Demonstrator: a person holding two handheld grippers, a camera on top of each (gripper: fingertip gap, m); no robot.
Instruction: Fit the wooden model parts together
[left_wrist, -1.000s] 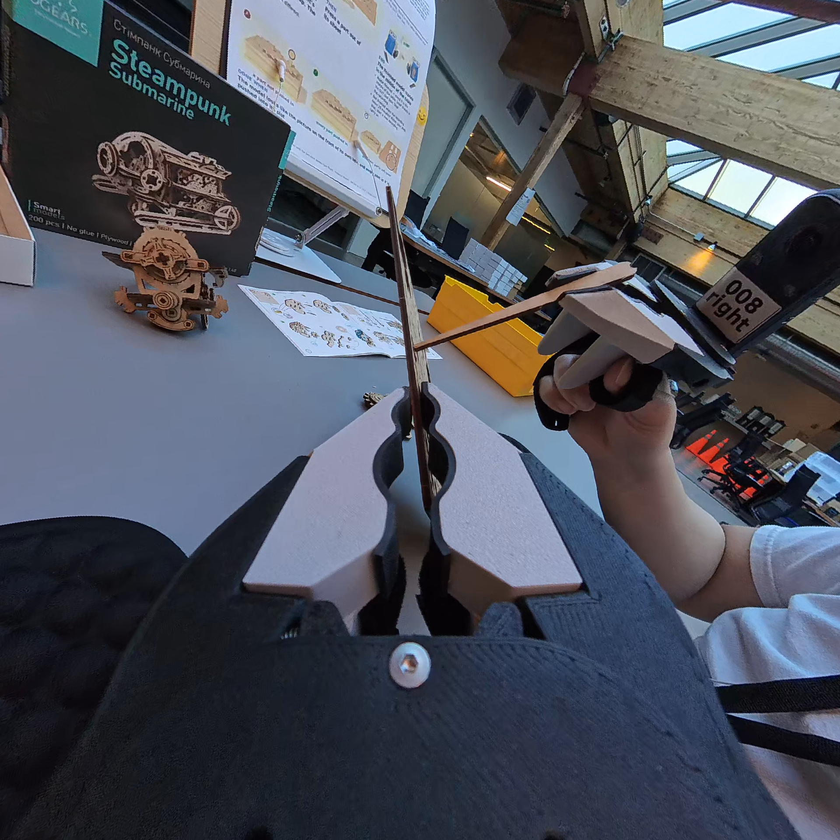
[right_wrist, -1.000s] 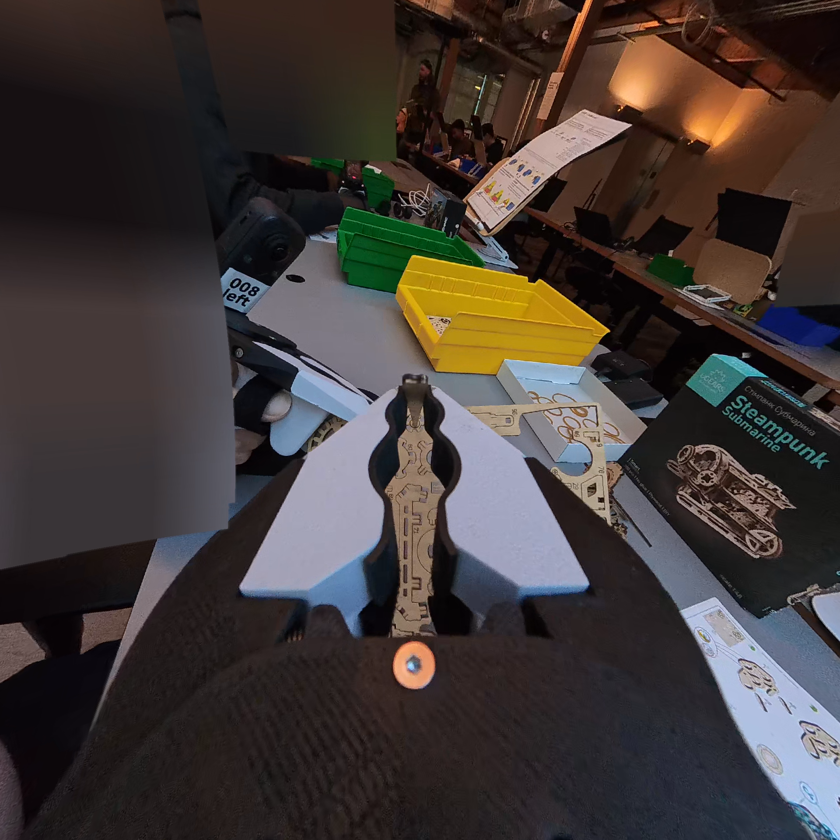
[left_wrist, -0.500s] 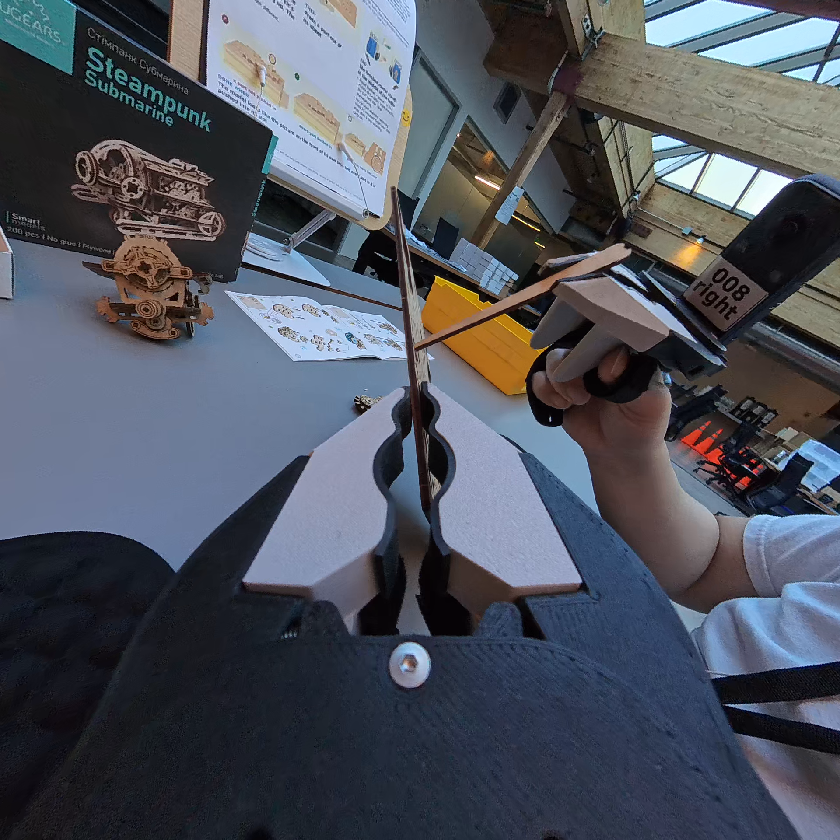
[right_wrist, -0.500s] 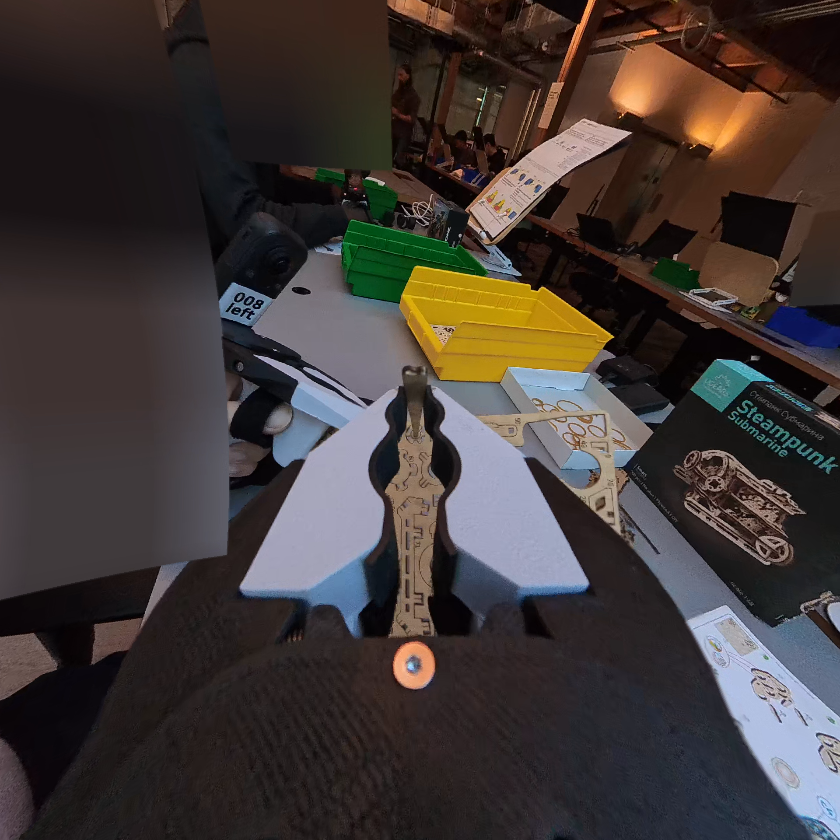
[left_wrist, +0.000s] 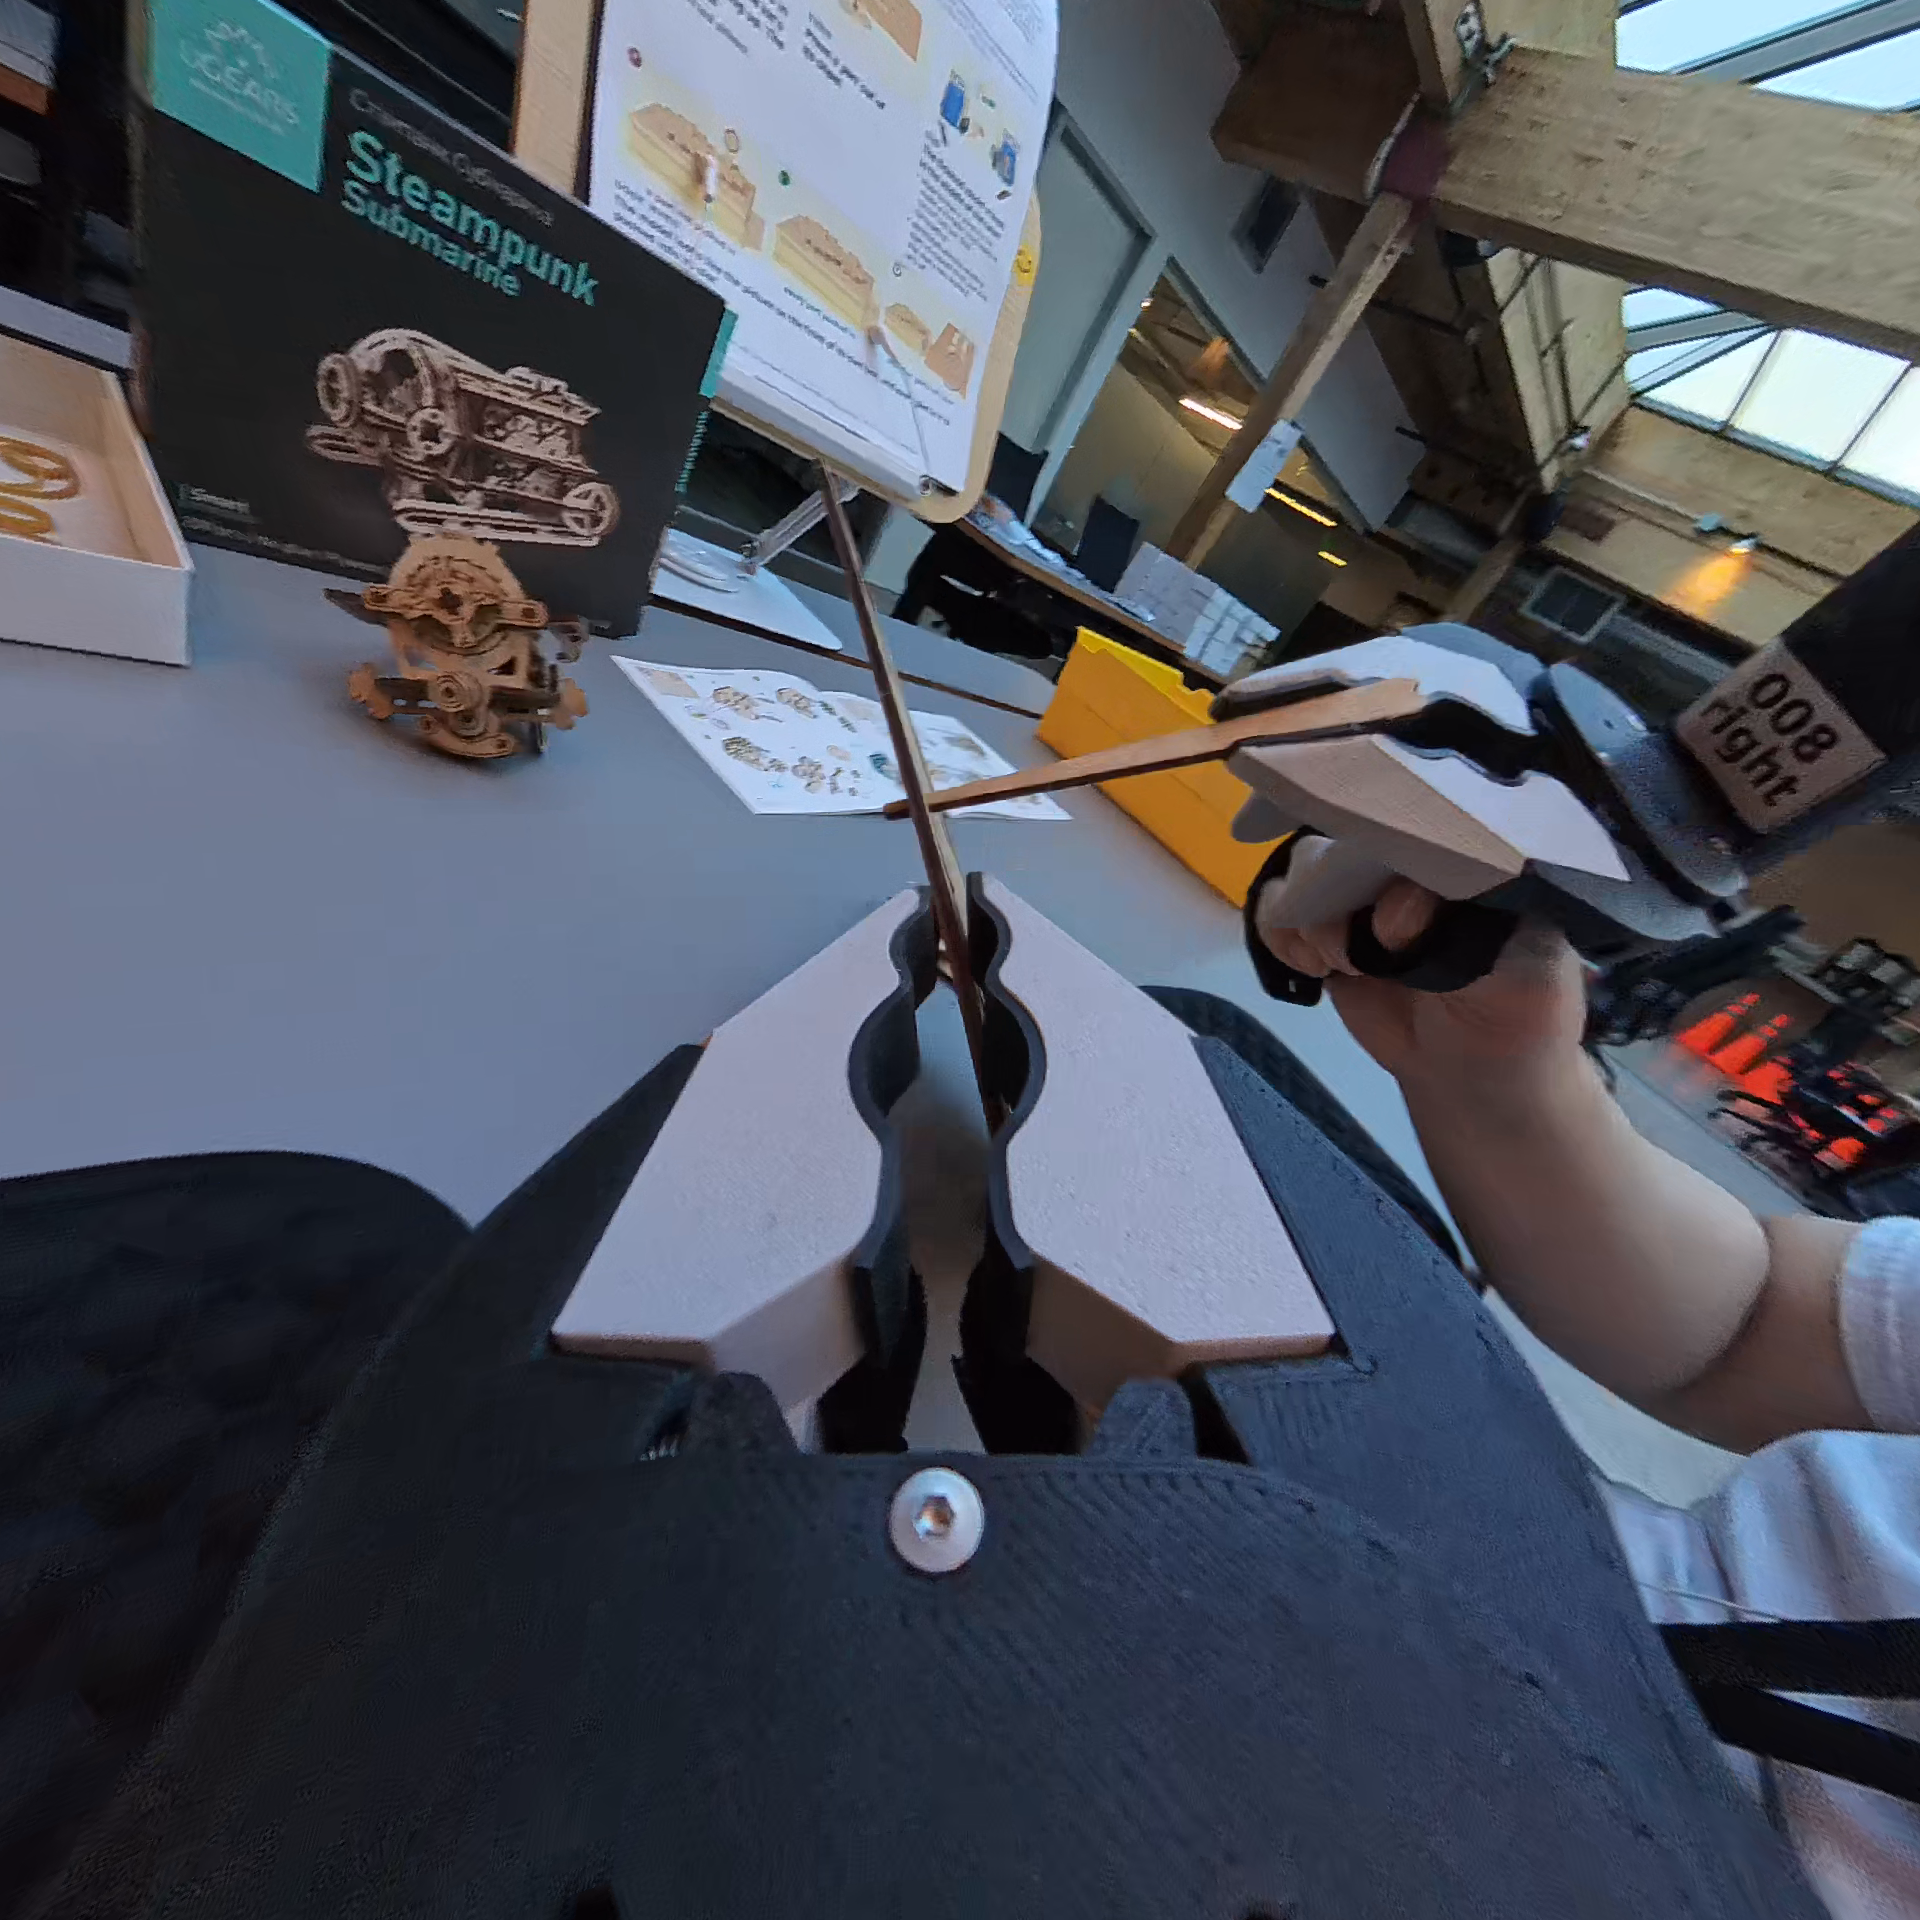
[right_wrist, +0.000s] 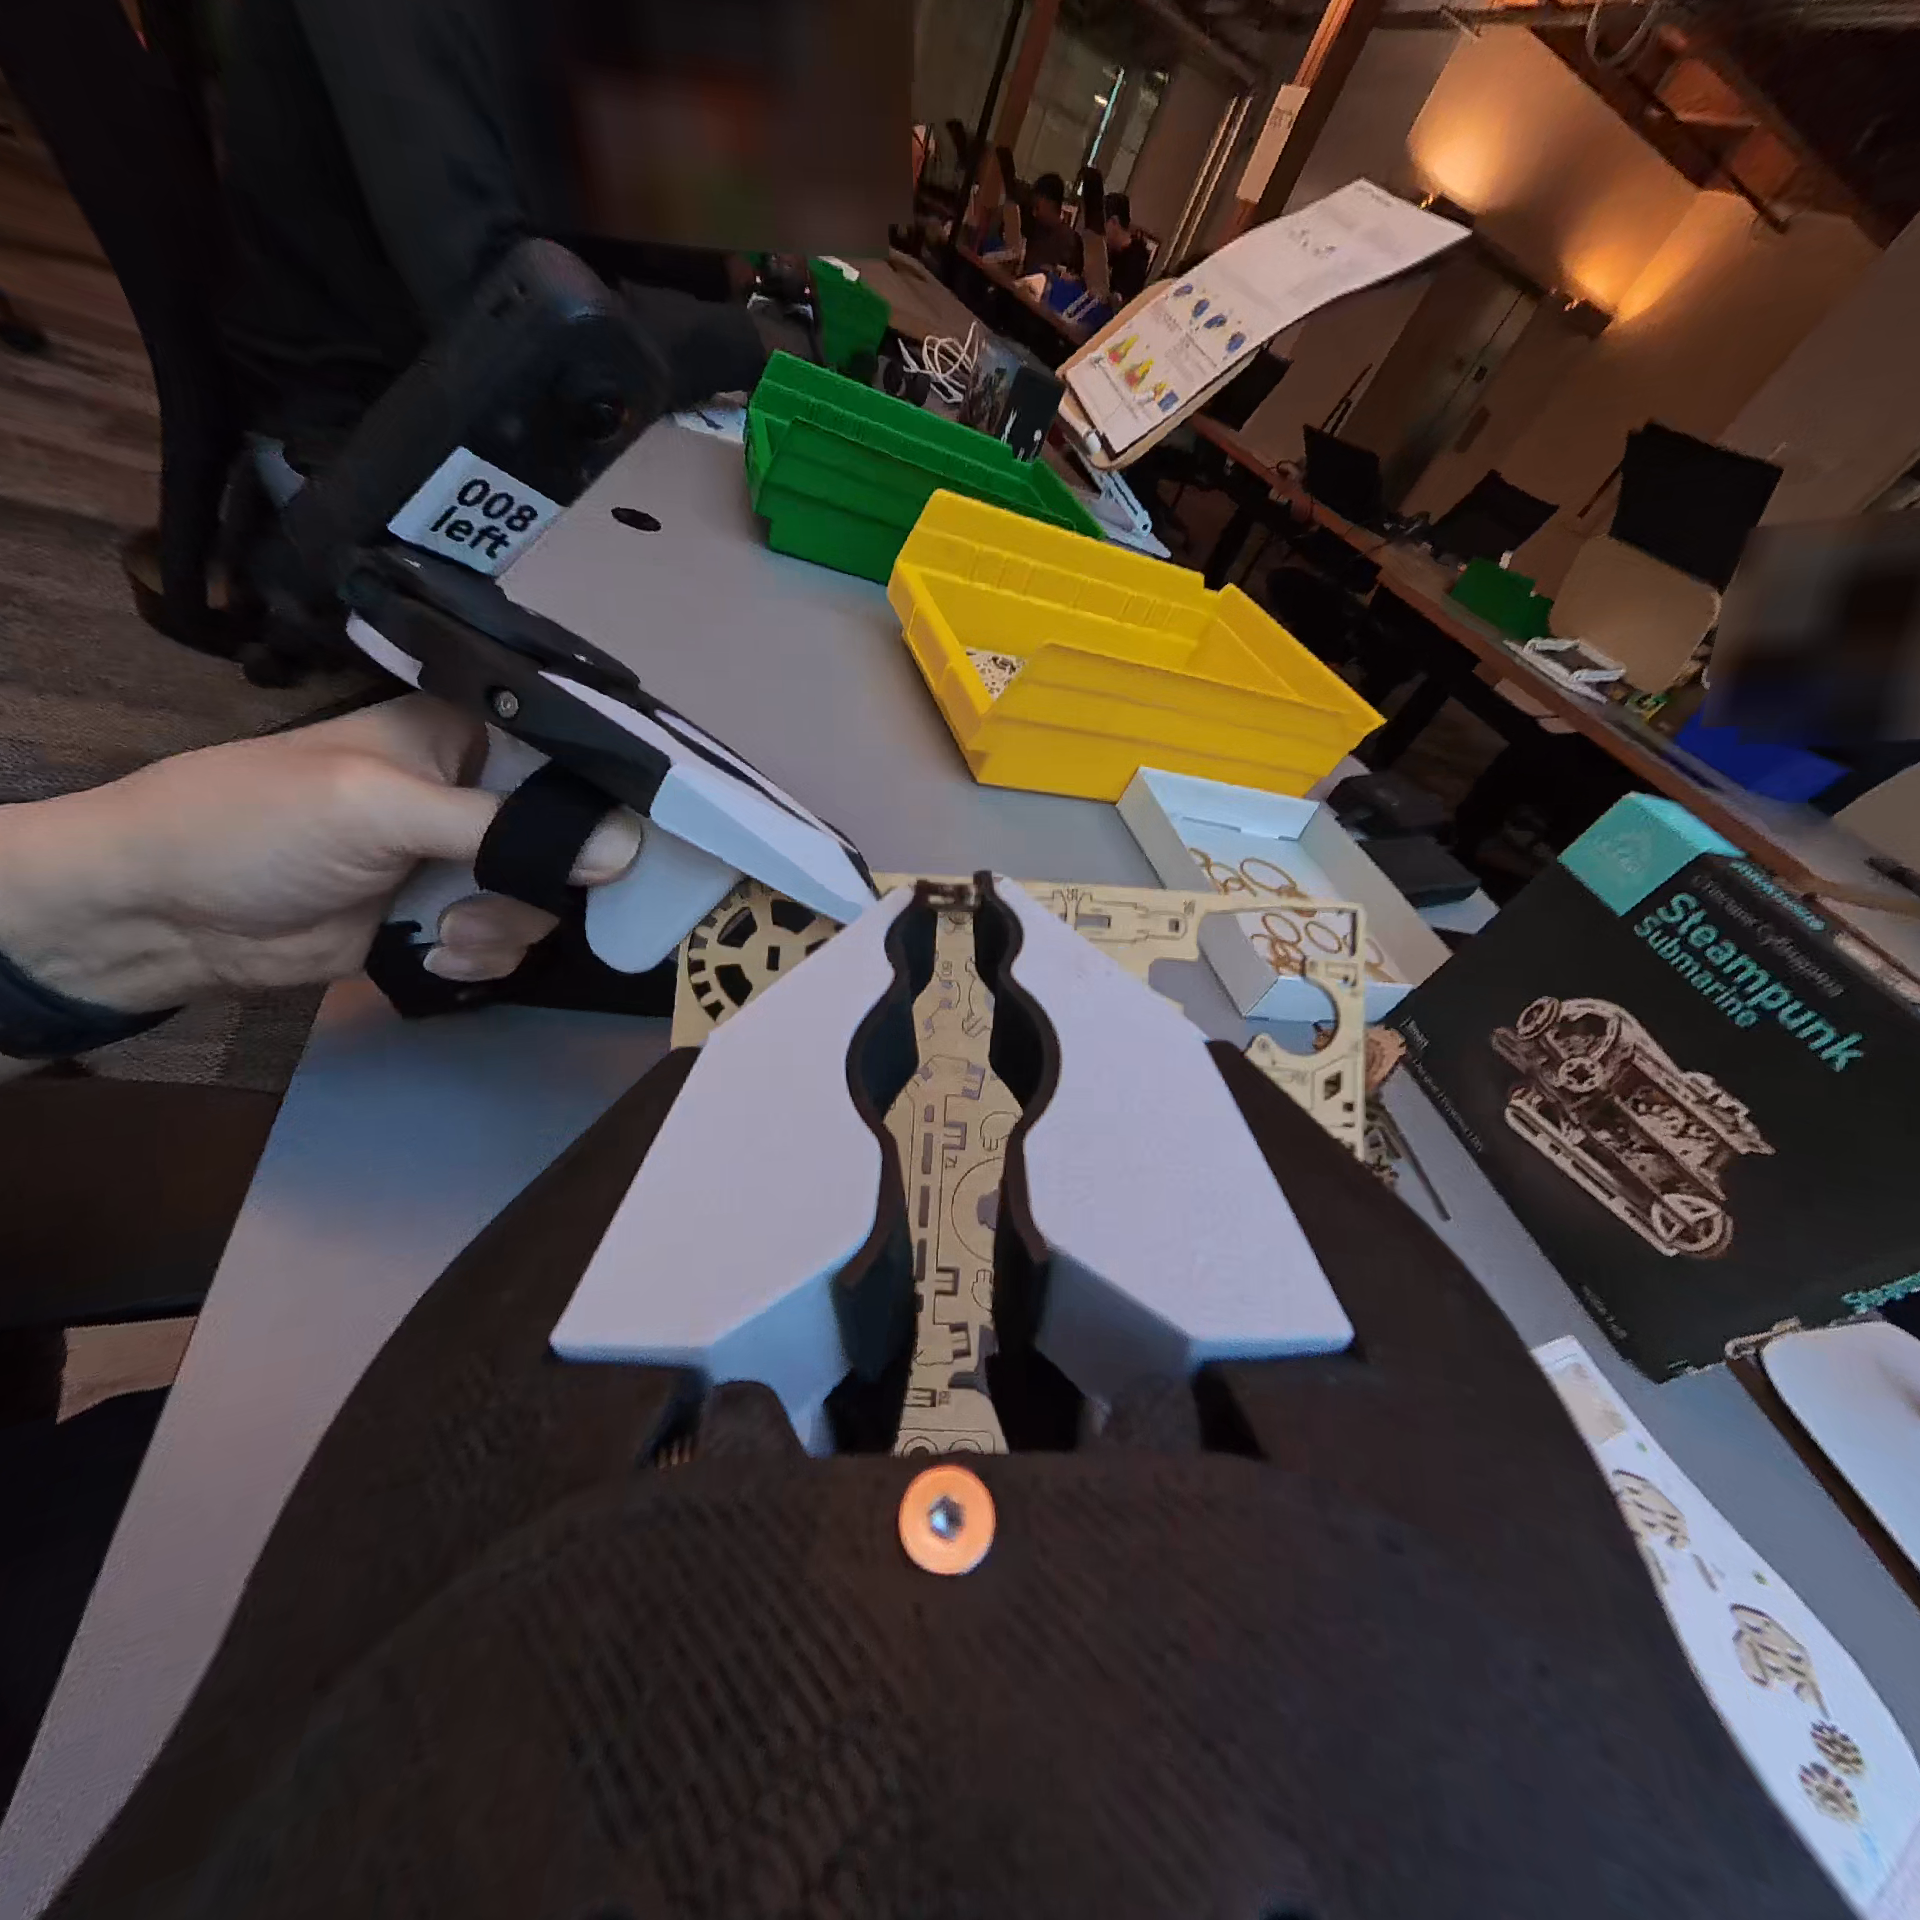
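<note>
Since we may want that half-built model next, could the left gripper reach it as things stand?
Probably not at once: the left gripper is shut on a wooden sheet. The grey table between it and the model looks bare, so only the load hinders it.

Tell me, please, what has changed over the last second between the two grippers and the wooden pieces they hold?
The right gripper has swung lower, so its wooden strip now lies flatter and meets the left gripper's wooden sheet nearer the fingers. In the right wrist view the sheet now shows broadside. Nothing was grasped or released: both grippers stay shut on their pieces, and the small model and yellow bin have not moved.
</note>
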